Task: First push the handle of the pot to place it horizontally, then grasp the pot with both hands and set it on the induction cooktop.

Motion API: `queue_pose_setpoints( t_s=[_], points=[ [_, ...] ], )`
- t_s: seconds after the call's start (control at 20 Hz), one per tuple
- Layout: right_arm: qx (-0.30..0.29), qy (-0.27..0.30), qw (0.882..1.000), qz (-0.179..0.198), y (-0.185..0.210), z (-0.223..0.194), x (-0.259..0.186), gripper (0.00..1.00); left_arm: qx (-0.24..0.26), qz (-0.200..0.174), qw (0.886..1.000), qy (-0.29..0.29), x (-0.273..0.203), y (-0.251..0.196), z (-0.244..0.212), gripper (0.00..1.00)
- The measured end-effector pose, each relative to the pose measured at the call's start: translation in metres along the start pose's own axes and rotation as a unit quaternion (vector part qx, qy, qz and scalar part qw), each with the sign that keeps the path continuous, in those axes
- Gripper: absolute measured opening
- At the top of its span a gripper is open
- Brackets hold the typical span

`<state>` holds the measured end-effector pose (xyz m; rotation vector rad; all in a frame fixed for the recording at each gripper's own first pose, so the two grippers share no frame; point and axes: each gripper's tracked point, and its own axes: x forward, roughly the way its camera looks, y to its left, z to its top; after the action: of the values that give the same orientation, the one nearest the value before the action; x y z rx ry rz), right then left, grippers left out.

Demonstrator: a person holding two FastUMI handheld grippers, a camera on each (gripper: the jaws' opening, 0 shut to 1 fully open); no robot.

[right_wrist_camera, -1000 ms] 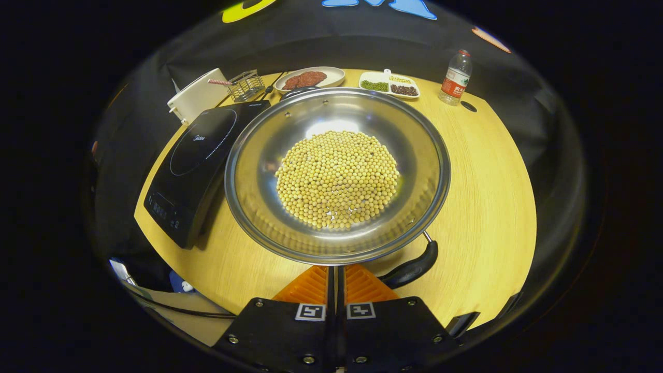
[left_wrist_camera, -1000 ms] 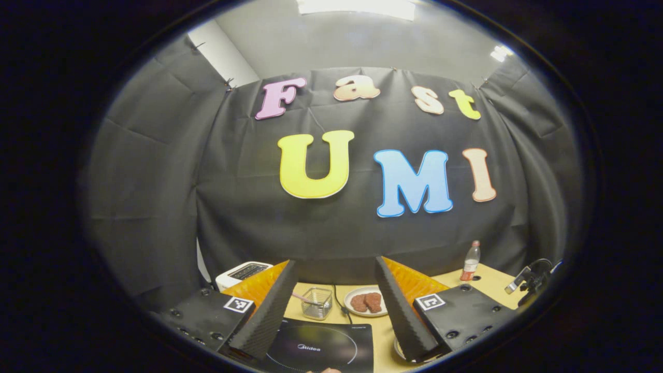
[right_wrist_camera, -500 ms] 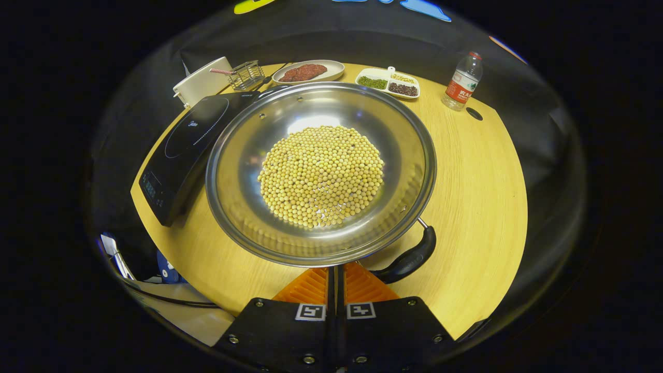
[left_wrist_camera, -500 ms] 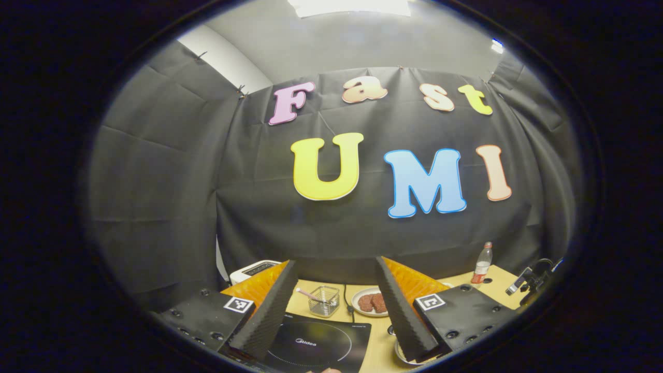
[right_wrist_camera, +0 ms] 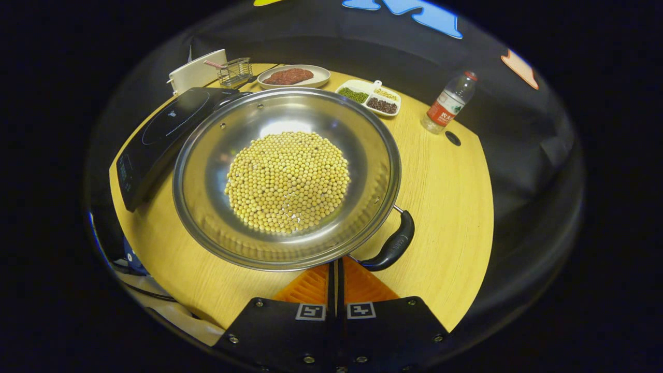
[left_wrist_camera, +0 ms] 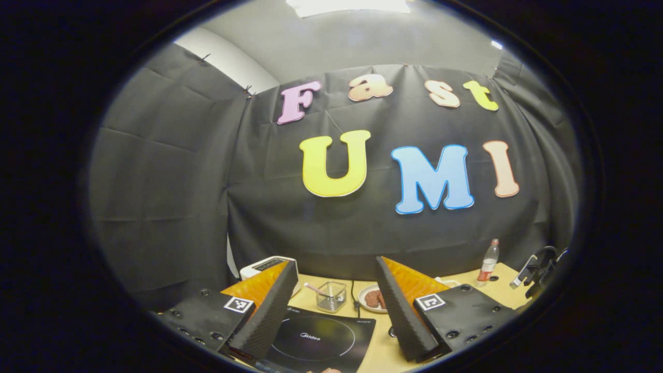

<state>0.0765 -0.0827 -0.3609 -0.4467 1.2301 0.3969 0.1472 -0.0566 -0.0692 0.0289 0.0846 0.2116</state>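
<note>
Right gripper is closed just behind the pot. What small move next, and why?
Probably nudge the handle sideways with the right gripper. Its fingers sit together just below the pot rim, beside the handle, which angles toward the table's near edge. The pot, full of beans, rests on the table beside the induction cooktop. The left gripper waits open above the cooktop.

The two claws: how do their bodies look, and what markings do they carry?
The left claw and the right claw each have black plates with screws, each plate carrying a square black-and-white tag. Both have ribbed orange parts. The left claw's fingers are long wedges.
</note>
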Motion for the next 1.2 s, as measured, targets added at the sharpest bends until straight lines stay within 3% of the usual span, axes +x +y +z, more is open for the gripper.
queue_pose_setpoints(
  t_s=[0.2, 0.3, 0.45, 0.65, 0.7, 0.75, 0.8, 0.85, 0.9, 0.95, 1.0, 1.05, 1.1, 1.2],
  points=[
    [-0.049, -0.028, 0.998, -0.029, -0.008, 0.011, 0.010, 0.01, 0.008, 0.009, 1.000, 0.004, -0.006, 0.005, -0.005, 1.00],
    [-0.053, -0.038, 0.997, -0.050, -0.016, 0.016, 0.013, 0.01, 0.009, 0.011, 1.000, 0.009, -0.005, 0.007, -0.008, 0.98],
    [-0.024, -0.065, 0.994, -0.085, -0.032, 0.024, 0.012, 0.01, 0.014, 0.009, 1.000, 0.015, -0.007, 0.004, -0.015, 1.00],
    [0.033, -0.101, 0.990, -0.093, -0.046, 0.034, 0.001, 0.01, 0.022, -0.005, 0.999, 0.023, -0.001, -0.008, -0.024, 1.00],
    [0.046, -0.109, 0.989, -0.093, -0.049, 0.035, -0.003, 0.01, 0.022, -0.010, 0.999, 0.026, 0.001, -0.011, -0.027, 0.94],
    [0.059, -0.122, 0.986, -0.095, -0.051, 0.038, -0.008, 0.01, 0.022, -0.016, 0.999, 0.030, 0.002, -0.015, -0.030, 0.98],
    [0.071, -0.135, 0.984, -0.095, -0.052, 0.041, -0.011, 0.09, 0.021, -0.022, 0.999, 0.032, 0.004, -0.020, -0.035, 0.98],
    [0.081, -0.146, 0.981, -0.099, -0.055, 0.041, -0.017, 0.28, 0.020, -0.029, 0.999, 0.035, 0.006, -0.025, -0.040, 0.98],
    [0.088, -0.156, 0.978, -0.103, -0.058, 0.043, -0.022, 0.32, 0.022, -0.036, 0.998, 0.041, 0.009, -0.030, -0.047, 0.98],
    [0.096, -0.167, 0.976, -0.104, -0.059, 0.045, -0.027, 0.58, 0.023, -0.041, 0.998, 0.048, 0.013, -0.033, -0.052, 0.98],
    [0.107, -0.179, 0.973, -0.101, -0.059, 0.047, -0.031, 0.70, 0.023, -0.050, 0.997, 0.056, 0.018, -0.039, -0.060, 0.98],
    [0.118, -0.190, 0.970, -0.099, -0.058, 0.050, -0.035, 0.92, 0.022, -0.059, 0.996, 0.065, 0.021, -0.045, -0.070, 0.98],
    [0.132, -0.199, 0.966, -0.098, -0.059, 0.053, -0.038, 0.98, 0.018, -0.071, 0.994, 0.078, 0.025, -0.052, -0.079, 0.98],
    [0.160, -0.212, 0.960, -0.089, -0.058, 0.058, -0.042, 0.98, 0.005, -0.093, 0.990, 0.110, 0.033, -0.066, -0.102, 0.98]
  ],
)
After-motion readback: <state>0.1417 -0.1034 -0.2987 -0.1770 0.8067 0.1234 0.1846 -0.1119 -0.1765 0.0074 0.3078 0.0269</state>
